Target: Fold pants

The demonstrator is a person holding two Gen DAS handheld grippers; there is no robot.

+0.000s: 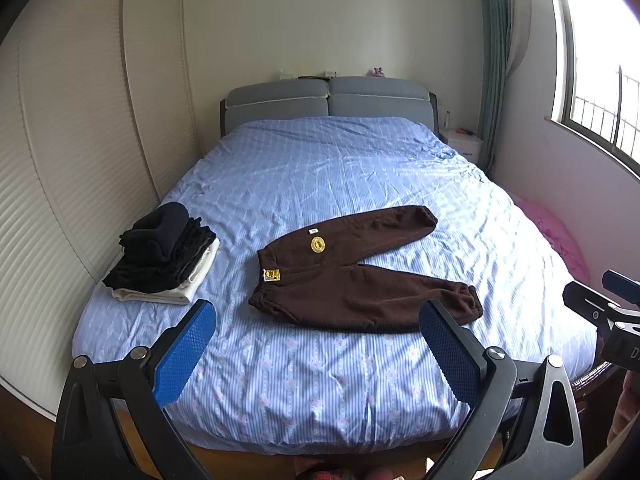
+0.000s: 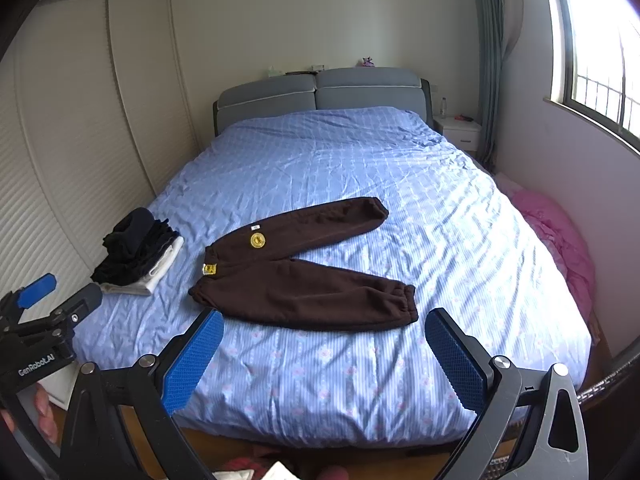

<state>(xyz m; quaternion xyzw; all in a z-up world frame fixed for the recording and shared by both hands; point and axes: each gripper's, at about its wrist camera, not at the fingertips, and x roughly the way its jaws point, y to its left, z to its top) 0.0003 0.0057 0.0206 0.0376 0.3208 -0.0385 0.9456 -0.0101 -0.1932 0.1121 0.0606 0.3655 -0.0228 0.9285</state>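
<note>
Dark brown pants [image 1: 360, 276] lie flat on the blue striped bed [image 1: 320, 160], waistband to the left, both legs spread apart to the right. They have a round yellow patch and a yellow tag near the waist. They also show in the right wrist view [image 2: 304, 276]. My left gripper [image 1: 316, 320] is open and empty, held above the bed's near edge, short of the pants. My right gripper [image 2: 324, 328] is open and empty, also above the near edge, just in front of the lower leg.
A stack of folded dark and white clothes [image 1: 164, 260] sits at the bed's left edge. A grey headboard [image 1: 328, 100] stands at the far end. A white nightstand [image 2: 460, 128] and pink bedding [image 2: 560, 240] are on the right. A louvred wardrobe [image 1: 80, 140] runs along the left.
</note>
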